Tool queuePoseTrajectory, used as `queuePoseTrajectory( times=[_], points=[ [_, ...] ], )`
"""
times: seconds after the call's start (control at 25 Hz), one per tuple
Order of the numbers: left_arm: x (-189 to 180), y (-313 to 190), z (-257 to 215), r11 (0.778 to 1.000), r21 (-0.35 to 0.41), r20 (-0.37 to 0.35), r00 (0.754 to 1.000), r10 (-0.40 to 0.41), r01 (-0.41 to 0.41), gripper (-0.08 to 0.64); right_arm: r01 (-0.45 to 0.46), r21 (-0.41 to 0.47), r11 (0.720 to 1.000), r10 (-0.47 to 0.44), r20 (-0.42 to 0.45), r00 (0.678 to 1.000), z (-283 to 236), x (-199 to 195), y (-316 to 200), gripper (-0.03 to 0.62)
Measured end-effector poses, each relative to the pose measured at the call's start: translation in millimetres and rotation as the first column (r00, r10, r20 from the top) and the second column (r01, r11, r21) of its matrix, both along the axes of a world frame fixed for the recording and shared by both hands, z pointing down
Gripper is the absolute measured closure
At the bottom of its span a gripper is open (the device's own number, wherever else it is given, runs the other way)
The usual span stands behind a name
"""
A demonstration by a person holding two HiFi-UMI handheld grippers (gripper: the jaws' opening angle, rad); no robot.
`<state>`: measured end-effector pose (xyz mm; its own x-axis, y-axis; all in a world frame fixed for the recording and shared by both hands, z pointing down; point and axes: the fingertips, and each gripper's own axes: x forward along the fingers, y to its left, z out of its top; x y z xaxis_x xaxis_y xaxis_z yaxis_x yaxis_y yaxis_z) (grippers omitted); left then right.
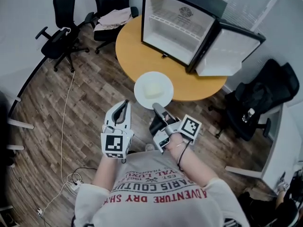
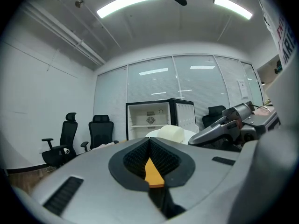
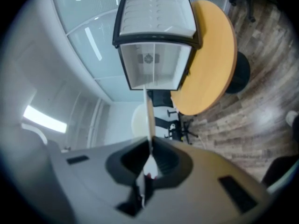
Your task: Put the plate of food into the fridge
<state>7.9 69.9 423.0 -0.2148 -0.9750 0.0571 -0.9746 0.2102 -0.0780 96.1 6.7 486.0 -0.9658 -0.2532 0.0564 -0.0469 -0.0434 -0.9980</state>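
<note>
A white plate with a pale lump of food hangs in the air over the near edge of the round orange table. My right gripper is shut on the plate's near rim; in the right gripper view the plate runs edge-on between the pads of that gripper. My left gripper hovers just left of the plate, shut and holding nothing; its pads meet. The small fridge stands on the table with its door swung open to the right.
Black office chairs stand at the far left, at the back with a cloth on the seat, and at the right. A white cable trails across the wooden floor to a socket strip.
</note>
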Motion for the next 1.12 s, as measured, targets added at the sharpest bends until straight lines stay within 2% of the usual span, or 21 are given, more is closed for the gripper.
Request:
queuePoseTrajectory(
  times=[0.16, 0.32, 0.6, 0.84, 1.0, 1.12],
  points=[
    [-3.2, -36.1, -0.1, 1.0, -0.007, 0.004, 1.0, 0.018, -0.018, 0.526, -0.014, -0.012, 1.0, 0.014, -0.007, 1.0, 3.4, -3.8, -35.6, 0.554],
    [-25.3, -60.2, 3.6, 1.0, -0.006, -0.018, 0.999, 0.028, -0.028, 0.526, -0.032, -0.019, 0.999, 0.032, -0.008, 0.999, 6.1, -22.2, -58.2, 0.554],
    [-69.2, -110.0, 16.9, 0.99, -0.014, -0.003, 0.99, 0.142, -0.142, 0.526, -0.131, -0.031, 0.991, 0.131, -0.025, 0.991, 22.2, -62.5, -95.9, 0.554],
    [-151.0, -160.8, 6.8, 0.968, -0.012, -0.005, 0.968, 0.25, -0.25, 0.526, -0.262, -0.052, 0.964, 0.261, -0.028, 0.965, 19.9, -129.5, -134.4, 0.554],
    [-158.0, -202.7, 2.1, 0.944, -0.017, 0.009, 0.945, 0.328, -0.328, 0.526, -0.354, -0.061, 0.933, 0.354, -0.01, 0.935, 17.8, -130.9, -167.3, 0.554],
    [-174.8, -227.5, 1.5, 0.921, -0.023, 0.008, 0.921, 0.39, -0.39, 0.526, -0.408, -0.063, 0.911, 0.408, -0.012, 0.913, 17.3, -148.1, -185.5, 0.554]
  ],
)
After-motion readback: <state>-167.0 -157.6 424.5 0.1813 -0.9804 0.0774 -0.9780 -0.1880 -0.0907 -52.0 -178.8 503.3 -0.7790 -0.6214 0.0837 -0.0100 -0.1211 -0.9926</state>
